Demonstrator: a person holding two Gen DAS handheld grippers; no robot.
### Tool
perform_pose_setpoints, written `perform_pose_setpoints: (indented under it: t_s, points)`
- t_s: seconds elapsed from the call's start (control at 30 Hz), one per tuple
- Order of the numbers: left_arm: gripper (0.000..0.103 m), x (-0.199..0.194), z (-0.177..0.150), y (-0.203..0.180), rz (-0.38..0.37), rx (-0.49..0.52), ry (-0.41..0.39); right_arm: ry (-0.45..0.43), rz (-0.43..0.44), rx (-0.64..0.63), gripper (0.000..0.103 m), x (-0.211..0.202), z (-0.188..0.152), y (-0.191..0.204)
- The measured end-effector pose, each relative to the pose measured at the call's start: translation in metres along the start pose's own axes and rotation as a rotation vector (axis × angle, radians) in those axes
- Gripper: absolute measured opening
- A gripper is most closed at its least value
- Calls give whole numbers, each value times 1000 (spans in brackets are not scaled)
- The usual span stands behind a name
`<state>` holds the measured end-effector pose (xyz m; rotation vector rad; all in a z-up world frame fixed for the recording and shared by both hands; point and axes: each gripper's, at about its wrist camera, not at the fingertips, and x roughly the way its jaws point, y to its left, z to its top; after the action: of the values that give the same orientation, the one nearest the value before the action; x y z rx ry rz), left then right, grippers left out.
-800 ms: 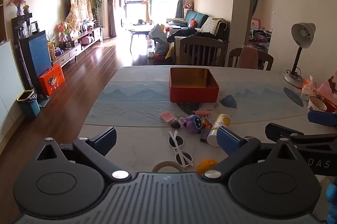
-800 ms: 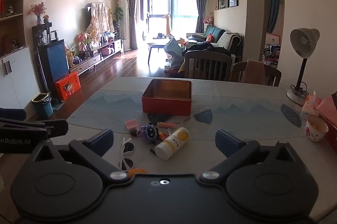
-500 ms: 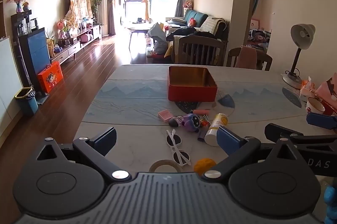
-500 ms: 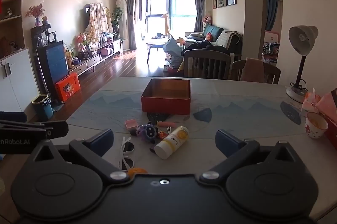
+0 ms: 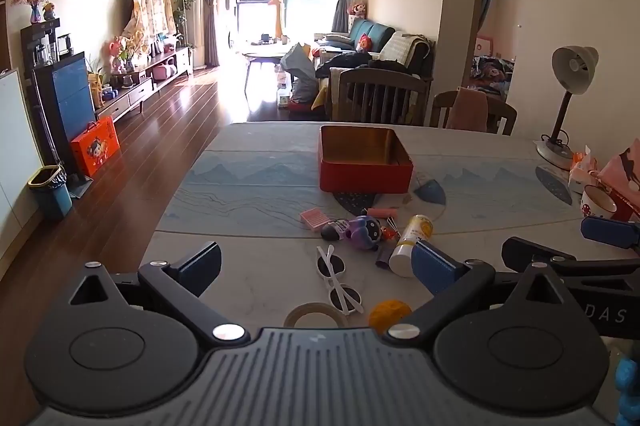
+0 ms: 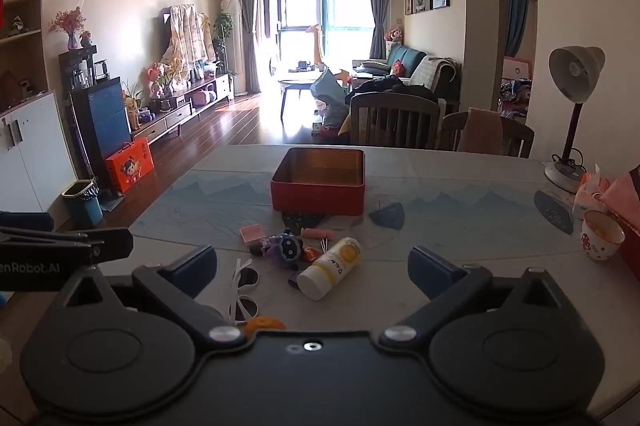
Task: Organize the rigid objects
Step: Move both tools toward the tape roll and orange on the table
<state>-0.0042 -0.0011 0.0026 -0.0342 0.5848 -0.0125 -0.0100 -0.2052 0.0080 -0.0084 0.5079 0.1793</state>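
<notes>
Both claws, left claw (image 5: pixel 316 260) and right claw (image 6: pixel 312 266), are hanging wide open, empty; red tin (image 6: pixel 318 181) at 12 o'clock is sitting empty, clutter (image 6: pixel 296 258) still waiting on the desk (image 6: pixel 460 193).

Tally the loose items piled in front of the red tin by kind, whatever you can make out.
Sunglasses: 1
Yellow-and-white bottle: 1
Purple toy figure: 1
Pink card box: 1
Pink stick: 1
Tape roll: 1
Orange ball: 1
Total: 7; smaller bits by the toy are unclear. Red tin holds nothing visible.
</notes>
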Motion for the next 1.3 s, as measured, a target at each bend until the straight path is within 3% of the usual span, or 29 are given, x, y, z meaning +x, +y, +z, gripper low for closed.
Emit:
perform_pose_setpoints:
  t_s: [1.3]
  points:
    - [102, 18, -1, 11, -27, -14, 35, 32, 15, 0, 102, 5, -3, 3]
